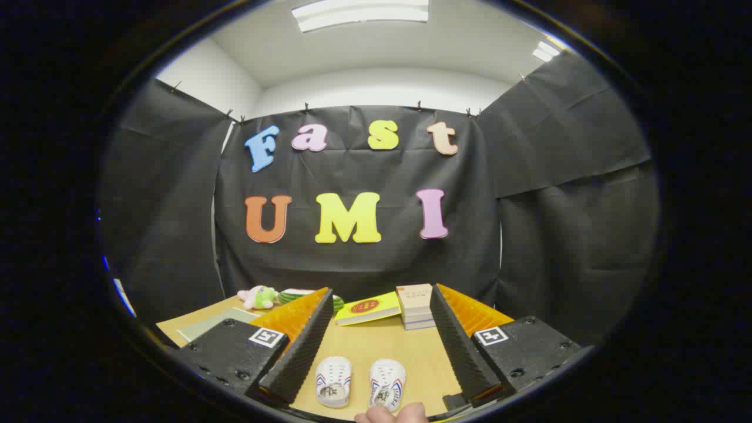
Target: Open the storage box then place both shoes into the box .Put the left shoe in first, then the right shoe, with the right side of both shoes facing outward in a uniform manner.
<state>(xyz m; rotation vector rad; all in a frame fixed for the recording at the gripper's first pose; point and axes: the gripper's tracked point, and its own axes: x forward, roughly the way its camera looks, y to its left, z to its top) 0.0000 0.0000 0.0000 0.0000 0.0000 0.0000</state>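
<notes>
Wooden table (376, 346) stretching ahead under a black-draped booth wall. Spread wide apart over it, the gripper (376, 320), fingers open and gripping nothing, raised above the tabletop. Toward the far edge, just beyond the fingertips, a small stack of books (415, 305) with a yellow book (369, 308) lying beside it, and further off a striped green object (294, 295) and a green and pink plush toy (257, 296). Flat on the table near the plush, a pale sheet (214, 323). Between the fingers and close in, two small white shoes (359, 382) side by side, toes pointing away, apart from each other and touching neither finger. Just beside the nearer shoe, a person's hand (392, 414), partly seen.

No storage box to be made out from here, so not yet opened, by the look of it. Risks: picking the wrong shoe first, since the pair looks near identical; nudging the hand beside the shoes on descent; pinching a soft upper off-centre and letting it twist, spoiling the outward-facing side.
</notes>
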